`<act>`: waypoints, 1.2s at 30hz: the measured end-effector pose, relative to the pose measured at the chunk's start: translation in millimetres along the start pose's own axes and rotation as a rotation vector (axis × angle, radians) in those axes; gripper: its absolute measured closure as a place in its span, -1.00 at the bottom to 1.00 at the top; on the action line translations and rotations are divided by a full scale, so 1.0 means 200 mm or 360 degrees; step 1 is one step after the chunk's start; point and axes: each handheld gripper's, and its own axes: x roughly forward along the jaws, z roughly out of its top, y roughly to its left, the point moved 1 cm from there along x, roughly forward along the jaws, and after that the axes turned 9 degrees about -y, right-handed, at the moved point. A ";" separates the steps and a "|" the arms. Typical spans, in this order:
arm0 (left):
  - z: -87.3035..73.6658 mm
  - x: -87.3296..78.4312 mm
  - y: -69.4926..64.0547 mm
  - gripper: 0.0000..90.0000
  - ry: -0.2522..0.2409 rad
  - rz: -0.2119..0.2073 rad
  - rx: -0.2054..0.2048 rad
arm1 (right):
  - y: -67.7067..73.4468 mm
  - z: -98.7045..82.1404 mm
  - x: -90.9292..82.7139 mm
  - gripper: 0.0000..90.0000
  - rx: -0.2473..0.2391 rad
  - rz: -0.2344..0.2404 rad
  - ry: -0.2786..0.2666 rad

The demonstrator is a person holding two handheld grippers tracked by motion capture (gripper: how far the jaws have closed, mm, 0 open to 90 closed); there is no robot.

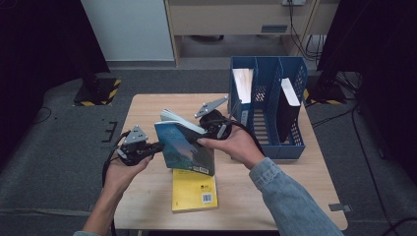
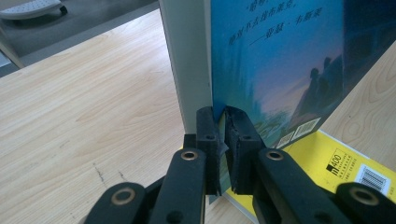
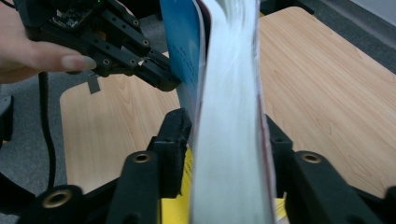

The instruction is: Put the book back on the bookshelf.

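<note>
A blue book (image 1: pixel 187 147) stands upright above the wooden table (image 1: pixel 147 110), held between both grippers. My left gripper (image 1: pixel 160 146) is at its left edge, jaws shut on the blue cover alone (image 2: pixel 223 126), with the cover (image 2: pixel 280 60) rising beside the white page block. My right gripper (image 1: pixel 210 129) comes from the right; its jaws (image 3: pixel 229 126) straddle the thick page block (image 3: pixel 229 93) and press on both sides. The left gripper (image 3: pixel 161 74) also appears beyond the cover. A yellow book (image 1: pixel 194 191) lies flat under the blue one.
A blue slotted file holder (image 1: pixel 268 132) stands at the table's right rear, with a white book (image 1: pixel 242 83) in its left slot and a dark one (image 1: pixel 287 110) in its right slot. Bare wood (image 2: pixel 93 102) spreads left of the books.
</note>
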 end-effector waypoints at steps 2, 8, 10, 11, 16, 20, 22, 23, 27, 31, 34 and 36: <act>0.00 0.00 0.00 0.88 0.0003 -0.0002 0.0004 | 0.00 0.01 0.01 0.36 0.0016 0.0010 0.0005; 0.00 0.00 0.00 0.87 -0.0003 -0.0002 0.0003 | 0.01 0.02 0.03 0.49 -0.0007 -0.0017 0.0034; -0.01 0.00 0.00 0.87 -0.0006 -0.0002 0.0003 | 0.01 0.02 0.03 0.50 -0.0008 -0.0020 0.0036; -0.01 -0.01 0.00 0.87 -0.0010 -0.0004 0.0001 | 0.01 0.02 0.03 0.51 0.0003 -0.0017 0.0030; -0.01 0.00 -0.01 0.80 -0.0027 0.0039 0.0013 | -0.01 0.01 0.02 0.56 0.0056 0.0001 0.0032; -0.03 0.01 -0.01 0.35 -0.0056 0.0162 0.0037 | -0.02 0.01 0.02 0.59 0.0087 0.0017 0.0026; -0.06 0.01 -0.02 0.23 -0.0070 0.0177 0.0014 | -0.04 0.01 0.02 0.60 0.0105 0.0007 0.0018; -0.09 0.01 -0.02 0.15 -0.0066 0.0194 0.0011 | -0.05 0.01 0.02 0.60 0.0114 0.0000 0.0011; -0.18 0.02 -0.01 -0.11 -0.0011 0.0249 0.0018 | -0.08 0.01 0.03 0.60 0.0173 -0.0010 0.0001; -0.37 0.12 0.04 -0.33 0.0160 0.0341 -0.0026 | -0.14 0.02 0.04 0.61 0.0285 -0.0026 -0.0007; -0.42 0.15 0.08 -0.50 0.0236 0.0297 -0.0087 | -0.18 0.02 0.05 0.62 0.0377 -0.0059 -0.0016; -0.45 0.15 0.11 -0.62 0.0275 0.0289 -0.0152 | -0.20 0.02 0.06 0.62 0.0414 -0.0069 -0.0031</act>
